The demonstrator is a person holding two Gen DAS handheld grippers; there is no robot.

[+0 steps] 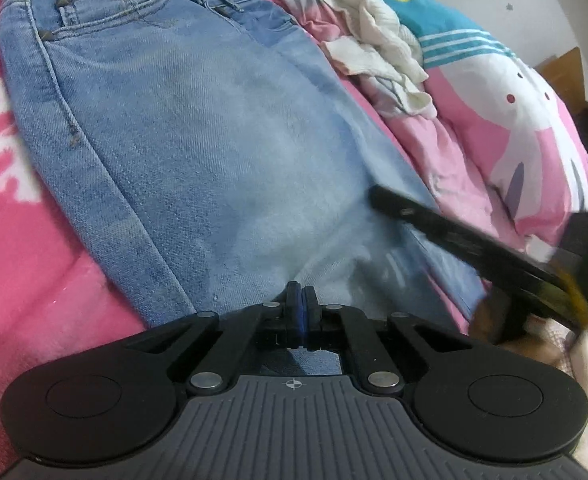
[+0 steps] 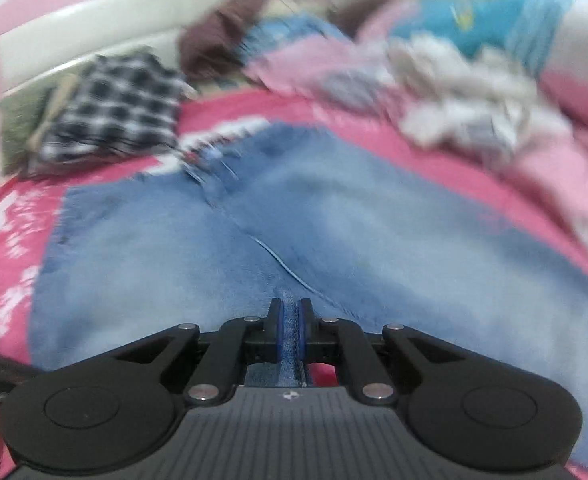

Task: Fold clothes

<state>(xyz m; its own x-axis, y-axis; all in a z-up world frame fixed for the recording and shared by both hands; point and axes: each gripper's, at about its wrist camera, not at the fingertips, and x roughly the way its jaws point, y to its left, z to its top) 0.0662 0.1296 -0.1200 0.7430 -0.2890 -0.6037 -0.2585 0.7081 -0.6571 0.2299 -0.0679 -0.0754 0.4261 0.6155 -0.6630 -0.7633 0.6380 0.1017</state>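
Light blue jeans (image 1: 197, 136) lie flat on a pink bed, waistband at the far end. My left gripper (image 1: 302, 300) is shut low on the denim, whose creases run in to its tips. The right gripper's black fingers (image 1: 378, 196) reach in from the right onto the same leg edge. In the blurred right wrist view the jeans (image 2: 334, 220) spread ahead, and my right gripper (image 2: 291, 312) is shut on a ridge of denim that shows between its blue pads.
A pink blanket (image 1: 21, 240) covers the bed. Crumpled white clothes (image 1: 378, 40) and a pink and blue quilt (image 1: 514, 112) lie to the right. A checked garment (image 2: 113, 108) and a brown one (image 2: 217, 40) sit by the headboard (image 2: 93, 16).
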